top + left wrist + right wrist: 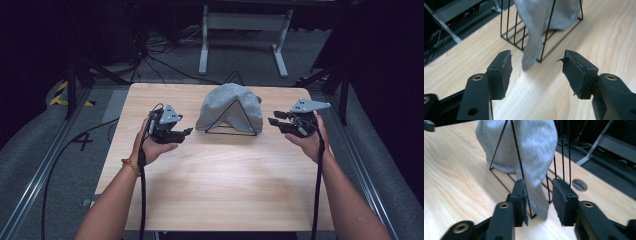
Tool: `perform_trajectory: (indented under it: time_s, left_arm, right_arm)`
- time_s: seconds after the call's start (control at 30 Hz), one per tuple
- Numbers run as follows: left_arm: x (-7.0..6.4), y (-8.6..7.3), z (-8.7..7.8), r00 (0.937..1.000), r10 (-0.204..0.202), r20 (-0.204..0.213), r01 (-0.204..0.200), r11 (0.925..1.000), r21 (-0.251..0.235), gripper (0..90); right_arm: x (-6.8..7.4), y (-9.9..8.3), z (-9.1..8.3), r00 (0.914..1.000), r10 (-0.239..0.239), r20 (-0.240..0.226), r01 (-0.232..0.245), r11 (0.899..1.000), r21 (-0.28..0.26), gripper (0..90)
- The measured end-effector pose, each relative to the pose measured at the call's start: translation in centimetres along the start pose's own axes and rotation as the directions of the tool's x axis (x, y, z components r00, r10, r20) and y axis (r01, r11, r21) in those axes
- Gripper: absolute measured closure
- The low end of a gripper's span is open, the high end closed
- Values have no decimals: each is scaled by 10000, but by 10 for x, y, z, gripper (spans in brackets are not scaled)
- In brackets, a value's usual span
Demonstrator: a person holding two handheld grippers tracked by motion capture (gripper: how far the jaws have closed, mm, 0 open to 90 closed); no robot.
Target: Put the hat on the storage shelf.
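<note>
Looking down at a light wooden table [215,170] from the high view. Sitting just above frame centre: a grey cloth [230,112] draping over a black wire rack [231,131], the rack's triangular end frame facing the camera.

Hovering left of centre, the left gripper [186,132], held in the left hand [152,147], jaws pointing right toward the rack and standing wide apart with nothing between them. In the left gripper view, hanging at top centre, a fold of the cloth trailing down past the rack's wires, well clear of both pads [503,72].

Hovering right of centre, the right gripper [274,121], held in the right hand [309,142], jaws pointing left. In the right gripper view, jaws standing at a narrower gap, framing a drooping corner of the cloth and one rack wire; touching or not, hard to tell.

Showing at upper centre beyond the table, a white stand [245,35] on dark floor.
</note>
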State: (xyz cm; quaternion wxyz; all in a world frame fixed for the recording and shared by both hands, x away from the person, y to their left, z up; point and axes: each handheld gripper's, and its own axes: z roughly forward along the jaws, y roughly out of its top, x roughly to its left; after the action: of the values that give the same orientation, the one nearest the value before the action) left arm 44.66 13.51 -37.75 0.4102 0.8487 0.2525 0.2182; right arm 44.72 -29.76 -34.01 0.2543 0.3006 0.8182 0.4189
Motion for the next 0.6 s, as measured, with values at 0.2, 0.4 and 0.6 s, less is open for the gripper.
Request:
perform_trajectory:
  time_s: [0.2,0.4,0.6]
  left_arm:
    - [-10,-25,-12,9993,363,-122,-354,9971,681,352]
    - [-19,-53,-23,9988,416,-265,-379,9912,1268,335]
    - [-27,-83,-29,9997,216,-112,-192,9829,1831,308]
  right_arm:
    - [9,-27,-13,9995,-306,104,299,9976,623,530]
    - [14,-61,-25,9997,-98,209,72,9930,1182,476]
    - [19,-90,-38,9987,-30,505,-51,9871,1599,402]
